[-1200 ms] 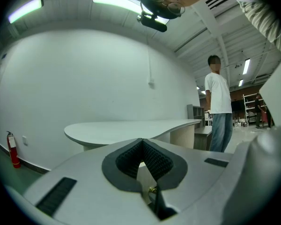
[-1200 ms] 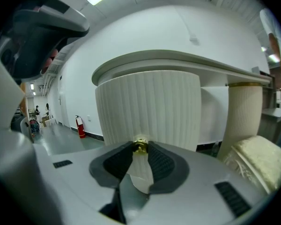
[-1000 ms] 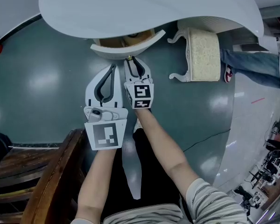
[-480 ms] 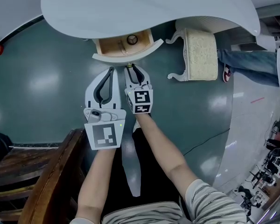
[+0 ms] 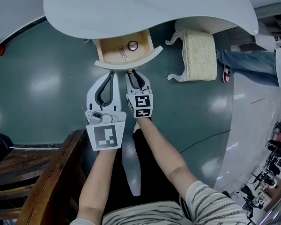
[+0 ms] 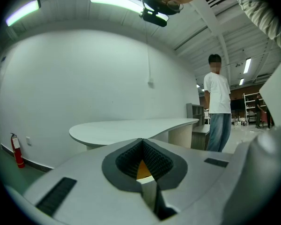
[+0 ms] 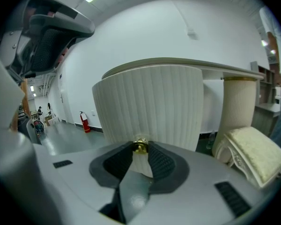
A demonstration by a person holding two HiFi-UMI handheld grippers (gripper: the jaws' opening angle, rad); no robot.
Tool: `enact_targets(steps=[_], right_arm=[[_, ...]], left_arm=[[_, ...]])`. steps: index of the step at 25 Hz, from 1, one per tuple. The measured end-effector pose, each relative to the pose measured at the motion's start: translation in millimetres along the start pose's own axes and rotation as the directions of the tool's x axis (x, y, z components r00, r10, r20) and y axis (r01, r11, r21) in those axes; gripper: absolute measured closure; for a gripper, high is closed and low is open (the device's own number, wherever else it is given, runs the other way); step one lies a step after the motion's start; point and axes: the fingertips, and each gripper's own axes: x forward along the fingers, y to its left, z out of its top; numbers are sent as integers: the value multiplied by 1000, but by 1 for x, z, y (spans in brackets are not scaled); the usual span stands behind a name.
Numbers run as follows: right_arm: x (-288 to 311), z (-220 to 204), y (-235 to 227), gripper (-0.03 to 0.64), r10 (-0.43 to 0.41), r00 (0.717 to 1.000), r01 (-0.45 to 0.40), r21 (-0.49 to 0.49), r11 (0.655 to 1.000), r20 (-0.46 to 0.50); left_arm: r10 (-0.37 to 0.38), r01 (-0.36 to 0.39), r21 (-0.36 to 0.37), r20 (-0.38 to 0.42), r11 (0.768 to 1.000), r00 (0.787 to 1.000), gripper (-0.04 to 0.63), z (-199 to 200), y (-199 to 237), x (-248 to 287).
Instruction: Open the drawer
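Firmly closed, your right gripper [image 7: 140, 150] has its dark ridged pads [image 7: 160, 162] pinched on the small brass knob [image 7: 140, 146] at the middle of the curved white ribbed drawer [image 7: 150, 102]. In the head view the right gripper [image 5: 130, 73] meets that knob [image 5: 129, 71] just below the drawer's [image 5: 131, 63] front rim. The drawer stands pulled out from under the pale curved tabletop [image 5: 145, 8], baring its light wooden floor. A small round ring-shaped object [image 5: 132, 45] lies there, towards the back right.

Your left gripper [image 5: 113, 74] sits just beside the right one, on its left. Its jaws are together at the tips with nothing between them, and they stop just short of the drawer front. The left gripper view shows the left gripper [image 6: 142, 142] with its tips meeting.

Right of the drawer stands a cream upholstered stool with carved white legs [image 5: 200, 55]. A dark wooden chair [image 5: 47, 182] is at your lower left, on the grey-green floor [image 5: 42, 83]. A red fire extinguisher [image 6: 16, 149] stands by the far wall, and a person in a white shirt and jeans [image 6: 218, 111] stands beyond the table.
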Motion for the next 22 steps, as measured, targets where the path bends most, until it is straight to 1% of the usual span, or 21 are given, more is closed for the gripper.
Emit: enact_targets(steps=[14, 22], right_arm=[[-25, -17, 6, 506, 14, 999, -14, -3, 1000, -33], [-40, -25, 8, 506, 35, 998, -35, 0, 999, -51]], left_arm=[[9, -9, -6, 14, 1000, 1000, 595, 8, -9, -8], [16, -16, -19, 13, 1000, 1000, 595, 10, -18, -9]])
